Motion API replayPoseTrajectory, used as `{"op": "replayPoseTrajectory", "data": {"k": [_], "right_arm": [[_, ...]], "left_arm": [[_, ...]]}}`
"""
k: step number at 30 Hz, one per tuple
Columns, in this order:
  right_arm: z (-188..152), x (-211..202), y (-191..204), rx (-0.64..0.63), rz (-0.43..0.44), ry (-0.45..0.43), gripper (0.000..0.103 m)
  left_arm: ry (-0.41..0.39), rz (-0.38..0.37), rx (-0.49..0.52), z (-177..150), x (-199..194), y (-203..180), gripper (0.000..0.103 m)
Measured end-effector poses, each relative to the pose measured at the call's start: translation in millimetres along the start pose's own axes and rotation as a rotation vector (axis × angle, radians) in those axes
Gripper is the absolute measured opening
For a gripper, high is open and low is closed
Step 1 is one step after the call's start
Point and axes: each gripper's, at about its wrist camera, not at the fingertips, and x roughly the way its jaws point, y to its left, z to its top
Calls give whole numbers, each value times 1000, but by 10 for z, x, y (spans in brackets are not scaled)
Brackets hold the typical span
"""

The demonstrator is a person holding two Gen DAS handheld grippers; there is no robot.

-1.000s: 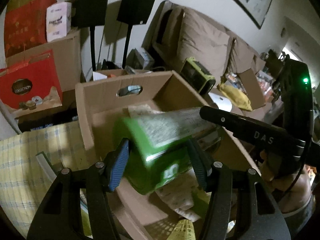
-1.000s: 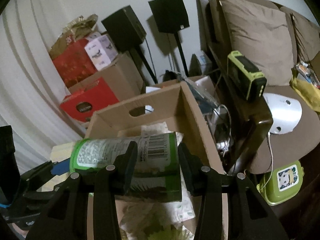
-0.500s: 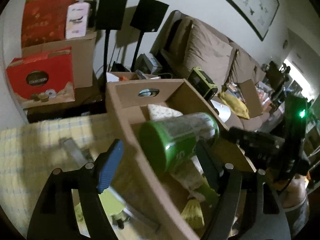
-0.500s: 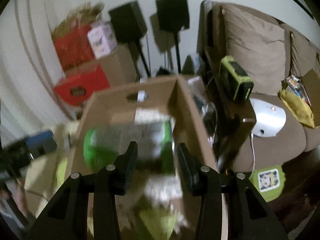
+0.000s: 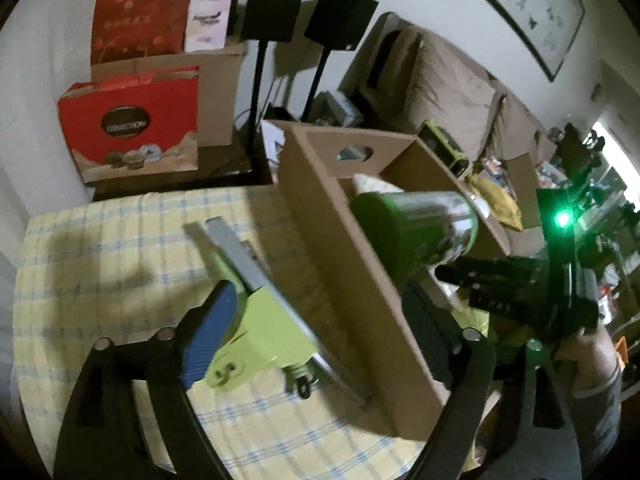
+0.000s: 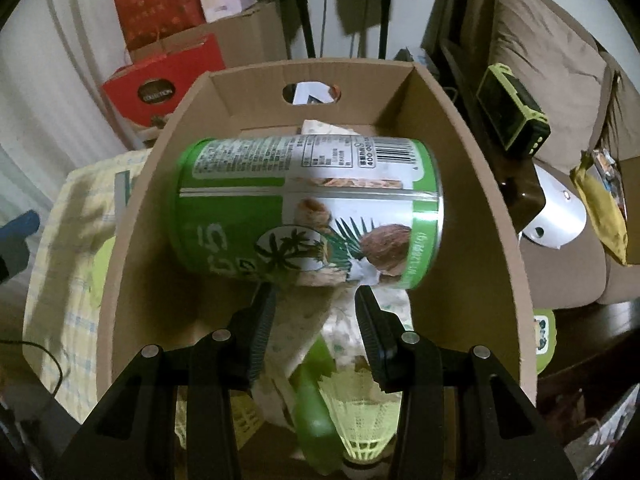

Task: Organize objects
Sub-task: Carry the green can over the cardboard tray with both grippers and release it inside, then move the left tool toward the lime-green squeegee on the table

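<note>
A green snack can (image 6: 308, 208) lies crosswise inside the cardboard box (image 6: 472, 160), at the tips of my right gripper (image 6: 314, 294). The right jaws stand partly apart with nothing between the pads, and the can is longer than the gap. In the left wrist view the can (image 5: 412, 228) shows end-on beside the box wall (image 5: 340, 280), with the right gripper (image 5: 472, 280) behind it. My left gripper (image 5: 320, 300) is apart from the can with its jaws opening. Under it lies a lime-green tool with a grey bar (image 5: 260, 340), untouched.
The box also holds tissue packs and yellow shuttlecocks (image 6: 360, 412). It stands on a yellow checked cloth (image 5: 100, 260). Red gift boxes (image 5: 132, 132) and speaker stands (image 5: 276, 4) are behind. A sofa (image 6: 552, 60) with a green-black device (image 6: 512, 116) is on the right.
My left gripper let go of the can, opened wider and slid left from over the box to over the cloth and lime tool. The right gripper tipped down into the box.
</note>
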Motion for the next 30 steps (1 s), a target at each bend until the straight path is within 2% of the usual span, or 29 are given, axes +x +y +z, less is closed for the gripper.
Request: {"op": "replayPoseTrajectory", "data": {"k": [7, 9, 10, 12, 15, 20, 30], "right_arm": [[170, 51, 33, 10, -1, 2, 44], [297, 19, 43, 15, -4, -39, 45], [385, -32, 44, 24, -4, -87, 47], [505, -129, 10, 72, 21, -150, 55], [576, -265, 30, 100, 52, -191, 58], [533, -423, 214, 51, 64, -206, 64], [395, -628, 579, -1, 165, -218, 80]], "left_arm": [[8, -2, -47, -105, -92, 217, 100], [10, 2, -67, -126, -106, 297, 100], [10, 7, -75, -136, -108, 328, 100], [14, 17, -88, -149, -110, 398, 100], [15, 36, -96, -172, -127, 483, 101], [6, 57, -109, -199, -182, 615, 102], [38, 99, -112, -360, -101, 812, 102]]}}
